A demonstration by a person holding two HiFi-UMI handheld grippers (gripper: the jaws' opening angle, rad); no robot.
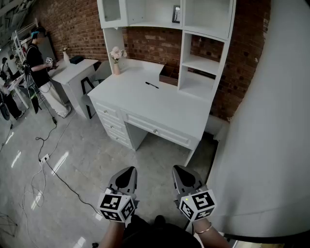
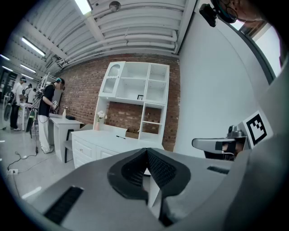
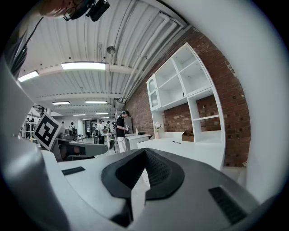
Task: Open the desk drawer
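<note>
- Nearest us, the left gripper (image 1: pixel 127 170) and the right gripper (image 1: pixel 180 170) are held side by side above the grey floor (image 1: pixel 97 164). Both point towards the desk.
- Each gripper's own view shows its jaws pressed together with nothing between them, so both are clenched and empty.
- The white desk (image 1: pixel 160 104) stands well ahead of both grippers, and neither touches it.
- The wide drawer (image 1: pixel 167 134) sits under the desktop, straight ahead of the grippers. It is closed flush, and its small knob (image 1: pixel 156 131) faces us.
- To the left of it, a stack of small drawers (image 1: pixel 112 123) is also closed.
- On the desktop a black pen (image 1: pixel 151 85) lies alone near the middle.
- Further back, a brown box (image 1: pixel 168 76) rests against the hutch (image 1: pixel 203 63). We cannot tell what is in it.
- At the back left corner, a pink vase (image 1: pixel 116 68) holds pale flowers.
- One upper cubby of the hutch holds a small framed picture (image 1: pixel 176 13).
- Far left, a person (image 1: pixel 36 58) stands beside a second white desk (image 1: pixel 72 72).
</note>
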